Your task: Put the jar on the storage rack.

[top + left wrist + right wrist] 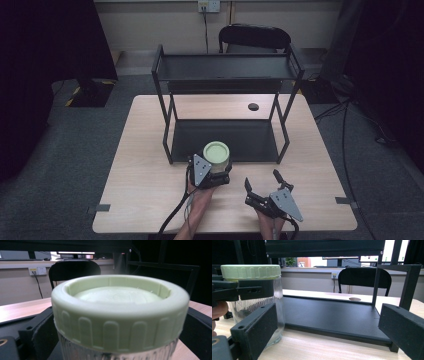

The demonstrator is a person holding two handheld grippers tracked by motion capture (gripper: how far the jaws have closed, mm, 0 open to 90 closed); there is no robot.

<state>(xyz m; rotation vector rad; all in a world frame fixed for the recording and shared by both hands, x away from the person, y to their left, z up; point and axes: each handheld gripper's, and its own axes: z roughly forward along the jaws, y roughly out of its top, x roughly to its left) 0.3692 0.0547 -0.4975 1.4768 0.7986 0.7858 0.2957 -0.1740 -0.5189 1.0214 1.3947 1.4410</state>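
So on the left there's the left tool, clamped on a glass jar with a pale green screw lid; in the right gripper view you can see its black jaws pinching the ribbed glass just under the lid. The jar stands upright on the desk, long axis straight up, lid pointing at the ceiling, right at the front edge of the black two-level shelf rack, touching or almost touching the lip of its lower tray, can't quite tell which. The glass looks clear, and there's something dark low down inside it in the right gripper view, too blurry for me to say what it is. In the left gripper view the lid is huge and close, ridged around the side with a sunken top. Both levels of the rack look bare. Moving right, the right tool sits low over the desk near the front edge, beside the jar but apart from it, jaws spread wide with nothing between them, aimed toward the rack. There's a small dark round disc on the desk behind the rack's lower tray, toward the right side. Past the far edge of the desk a black chair stands against the wall.
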